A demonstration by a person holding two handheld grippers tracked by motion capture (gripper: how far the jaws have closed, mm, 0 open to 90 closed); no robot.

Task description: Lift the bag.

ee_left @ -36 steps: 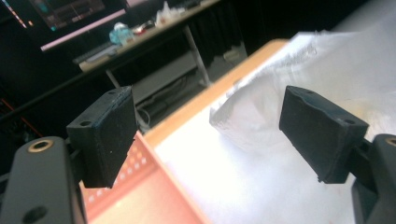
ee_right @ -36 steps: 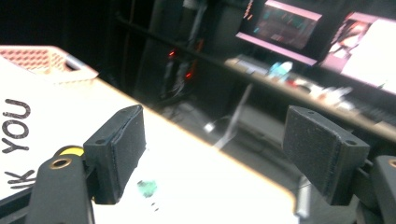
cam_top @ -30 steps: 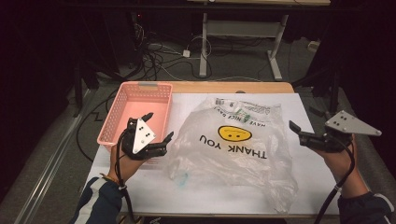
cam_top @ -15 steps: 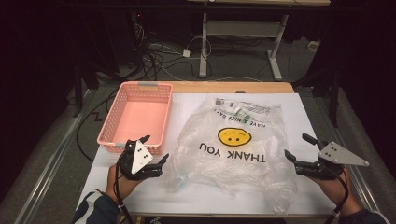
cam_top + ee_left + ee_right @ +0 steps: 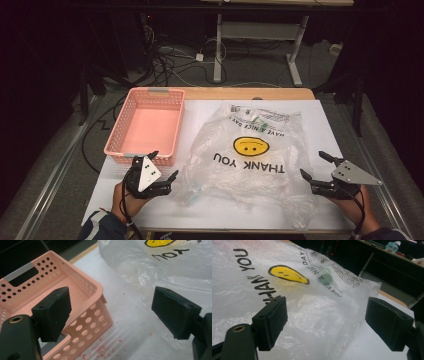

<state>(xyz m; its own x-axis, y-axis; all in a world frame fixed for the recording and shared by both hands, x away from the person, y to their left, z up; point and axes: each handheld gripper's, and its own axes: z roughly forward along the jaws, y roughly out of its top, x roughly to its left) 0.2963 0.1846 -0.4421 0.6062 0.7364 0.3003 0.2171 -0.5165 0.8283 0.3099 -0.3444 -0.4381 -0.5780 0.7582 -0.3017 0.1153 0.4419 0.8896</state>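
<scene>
Bag point(image 5: 250, 155) lies mid-bench; both grippers' fingers gape wide, empty: left gripper point(image 5: 164, 170) by the basket point(image 5: 145, 125), right gripper point(image 5: 316, 167) at the bag's right edge.

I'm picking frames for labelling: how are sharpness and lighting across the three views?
High view: table lit, surroundings near black, bag print legible. Left gripper view: basket and pads fairly sharp, bag slightly washed out. Right gripper view: near print crisp, far bag edge and background soft.
</scene>
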